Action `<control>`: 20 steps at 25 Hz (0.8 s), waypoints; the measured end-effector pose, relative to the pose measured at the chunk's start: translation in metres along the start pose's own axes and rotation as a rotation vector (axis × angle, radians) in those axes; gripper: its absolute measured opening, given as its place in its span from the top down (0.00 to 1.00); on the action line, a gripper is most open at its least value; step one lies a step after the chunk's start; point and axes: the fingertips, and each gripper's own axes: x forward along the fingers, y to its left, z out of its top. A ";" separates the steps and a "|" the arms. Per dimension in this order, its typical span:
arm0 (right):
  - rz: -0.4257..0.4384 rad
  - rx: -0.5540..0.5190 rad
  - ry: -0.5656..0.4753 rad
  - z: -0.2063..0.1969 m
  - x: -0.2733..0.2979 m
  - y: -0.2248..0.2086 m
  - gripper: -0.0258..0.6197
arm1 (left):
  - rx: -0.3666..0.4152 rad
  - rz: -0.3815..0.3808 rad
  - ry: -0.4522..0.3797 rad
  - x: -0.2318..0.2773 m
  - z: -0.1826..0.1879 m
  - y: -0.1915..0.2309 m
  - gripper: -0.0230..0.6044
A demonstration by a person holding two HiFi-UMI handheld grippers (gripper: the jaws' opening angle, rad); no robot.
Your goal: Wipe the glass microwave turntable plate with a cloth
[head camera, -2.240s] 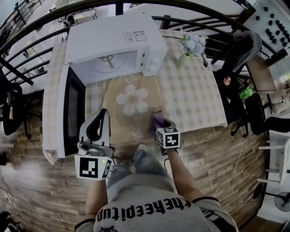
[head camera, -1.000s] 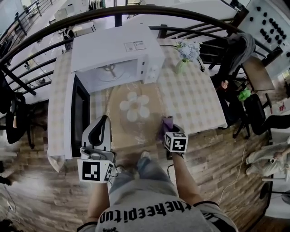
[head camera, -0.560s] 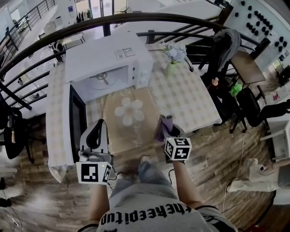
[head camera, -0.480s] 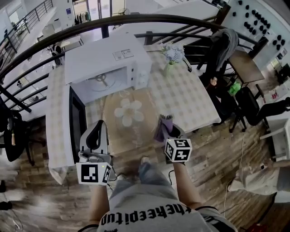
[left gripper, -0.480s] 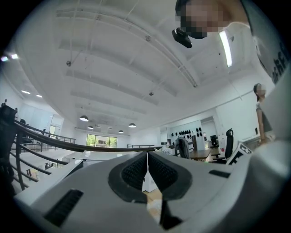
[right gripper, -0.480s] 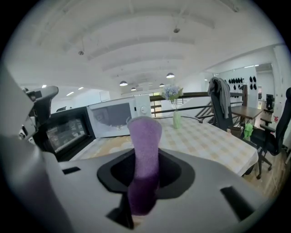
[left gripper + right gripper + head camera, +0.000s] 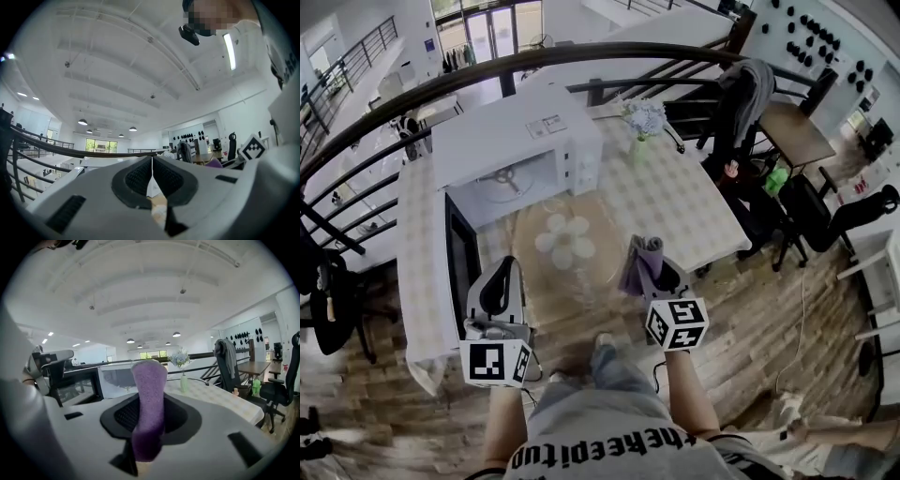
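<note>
On table: glass plate before open microwave; vase beside; cloth clamped.

Glass plate seemingly lies flat; purple cloth stands upright.

Fuzzy matt cloth, smooth glossy glass plate

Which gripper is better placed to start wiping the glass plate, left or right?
Right. The right gripper is shut on the purple cloth, which shows beside the glass plate in the head view. The left gripper has its jaws together on nothing, so it would probably need the cloth first.
</note>
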 end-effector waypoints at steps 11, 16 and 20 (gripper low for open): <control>-0.017 -0.118 -0.131 0.052 -0.034 0.018 0.79 | -0.001 -0.015 -0.008 -0.008 0.012 -0.003 0.95; -0.034 -0.135 -0.185 0.069 -0.050 0.020 0.79 | -0.002 -0.010 -0.018 -0.012 0.018 -0.003 0.95; -0.052 -0.145 -0.230 0.084 -0.063 0.019 0.79 | 0.003 -0.008 -0.031 -0.015 0.025 -0.003 0.95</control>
